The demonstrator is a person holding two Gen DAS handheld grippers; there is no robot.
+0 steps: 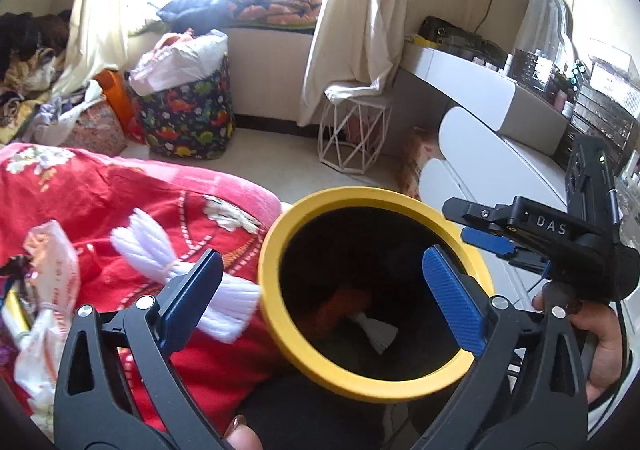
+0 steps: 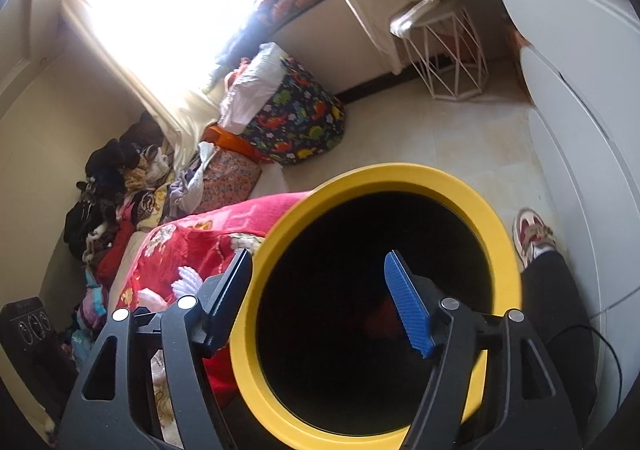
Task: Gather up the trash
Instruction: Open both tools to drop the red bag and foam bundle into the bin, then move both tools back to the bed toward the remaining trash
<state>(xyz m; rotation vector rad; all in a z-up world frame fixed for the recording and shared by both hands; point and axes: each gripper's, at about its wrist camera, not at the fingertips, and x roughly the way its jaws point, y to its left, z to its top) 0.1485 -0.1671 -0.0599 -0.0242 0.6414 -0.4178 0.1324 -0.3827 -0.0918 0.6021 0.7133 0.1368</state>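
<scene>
Yellow-rimmed black bin (image 1: 280,246) beside red blanket (image 1: 120,202); white tassel (image 1: 380,334) and orange scrap (image 1: 340,306) inside. Left gripper (image 1: 320,298) above bin, jaws wide, empty. Right gripper (image 2: 320,298) over bin, jaws apart, empty. Another tassel (image 1: 152,246) on blanket.

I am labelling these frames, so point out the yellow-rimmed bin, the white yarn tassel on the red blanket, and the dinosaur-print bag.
yellow-rimmed bin (image 1: 276,250): left wrist view, left side of rim.
white yarn tassel (image 1: 140,246): left wrist view, upper fringe.
dinosaur-print bag (image 1: 188,118): left wrist view, front of fabric.
</scene>
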